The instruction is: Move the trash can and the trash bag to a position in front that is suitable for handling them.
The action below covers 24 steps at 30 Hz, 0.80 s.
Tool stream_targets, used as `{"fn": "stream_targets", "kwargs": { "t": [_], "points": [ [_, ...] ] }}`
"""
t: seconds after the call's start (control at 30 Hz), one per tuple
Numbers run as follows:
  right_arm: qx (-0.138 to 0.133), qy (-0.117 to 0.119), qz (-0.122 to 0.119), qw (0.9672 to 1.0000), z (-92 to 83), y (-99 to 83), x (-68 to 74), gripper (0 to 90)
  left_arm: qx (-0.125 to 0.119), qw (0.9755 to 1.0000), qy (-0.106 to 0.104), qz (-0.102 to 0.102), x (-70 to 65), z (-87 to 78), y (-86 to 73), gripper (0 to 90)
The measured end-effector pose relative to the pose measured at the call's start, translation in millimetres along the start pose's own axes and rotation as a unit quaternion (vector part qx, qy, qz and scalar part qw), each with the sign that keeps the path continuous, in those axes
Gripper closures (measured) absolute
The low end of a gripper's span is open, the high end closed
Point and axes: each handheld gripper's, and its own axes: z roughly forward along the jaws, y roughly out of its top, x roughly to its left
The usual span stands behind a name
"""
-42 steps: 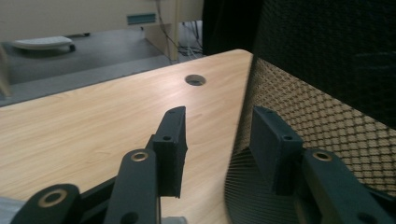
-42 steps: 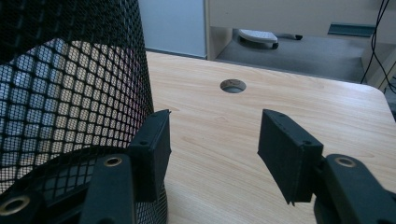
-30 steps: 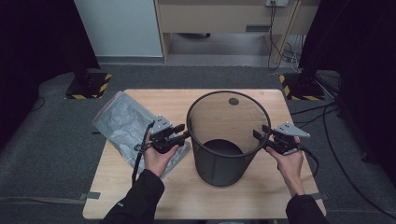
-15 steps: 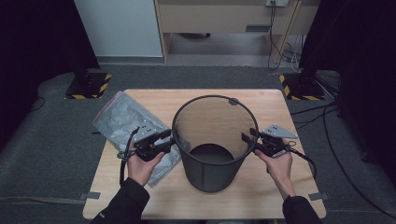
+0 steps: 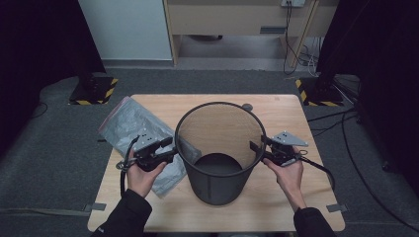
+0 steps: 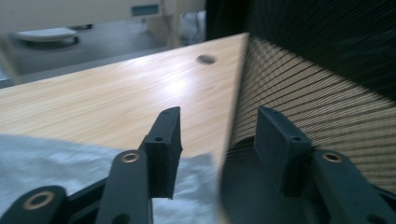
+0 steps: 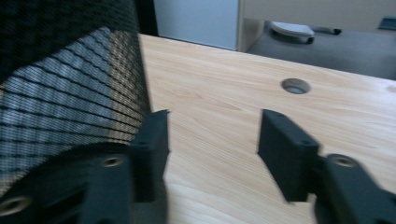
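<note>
High view: mesh bin mid-table, both tongs wide at its rim

High view puts the black mesh bin [image 5: 220, 153] upright in the middle of the table [image 5: 286, 207], a bit nearer the front edge than the back. Your left tongs [image 5: 170, 148] sit at its left side and your right tongs [image 5: 256, 149] at its right side, both at rim height.

Left gripper view: jaws wide apart, the bin's wall [image 6: 322, 107] running up between them, one jaw outside and the other on the inner side. No clamp visible.

Right gripper view: jaws wide too. The bin mesh [image 7: 70, 88] is at the left jaw; whether it touches, can't tell through the blur.

A grey plastic bag [image 5: 133, 131] lies flat on the table's left side, reaching the left edge, partly under your left hand [image 5: 143, 175] and running up to the bin's base. Round cable hole [image 5: 246, 106] in the table near the back edge, just behind the bin.
</note>
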Motion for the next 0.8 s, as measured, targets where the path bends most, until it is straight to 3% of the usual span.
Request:
{"fn": "stream_targets", "kwargs": {
  "t": [0.03,0.07,0.17,0.27,0.4,0.57,0.6,0.73,0.8],
  "points": [
    [0.0,0.0,0.0,1.0,0.0,0.0,0.0,41.7,0.0,1.0,0.0,0.0,0.0,0.0,0.0,47.4],
    [0.004,-0.005,-0.008,0.9999,-1.8,0.2,-2.7,40.0,0.008,0.9999,0.013,0.002,5.9,3.4,-4.8,47.4],
    [0.003,-0.013,0.002,0.9999,-9.4,-4.1,-14.6,31.7,0.041,0.9981,0.046,-0.006,28.3,17.7,-24.6,42.2],
    [0.024,-0.028,0.001,0.9993,-19.3,-14.4,-28.2,26.6,0.089,0.9931,0.072,-0.024,47.9,33.0,-50.6,37.5],
    [0.047,-0.03,0.013,0.9984,-32.8,-34.4,-43.0,22.2,0.144,0.9853,0.089,-0.024,62.5,44.5,-80.4,34.1],
    [0.054,-0.035,0.022,0.9977,-36.6,-41.0,-50.0,20.1,0.172,0.9808,0.09,-0.019,63.8,45.8,-96.3,32.8],
    [0.056,-0.034,0.024,0.9975,-36.0,-42.1,-50.3,19.5,0.166,0.9819,0.088,-0.02,62.2,46.2,-100.1,32.8],
    [0.071,-0.032,0.014,0.9969,-33.0,-46.0,-49.2,18.5,0.169,0.9816,0.087,-0.016,58.9,42.4,-102.0,32.0],
    [0.075,-0.03,0.017,0.9966,-33.2,-47.8,-50.0,18.1,0.158,0.9836,0.086,-0.013,57.6,38.5,-106.3,32.1]
  ]
}}
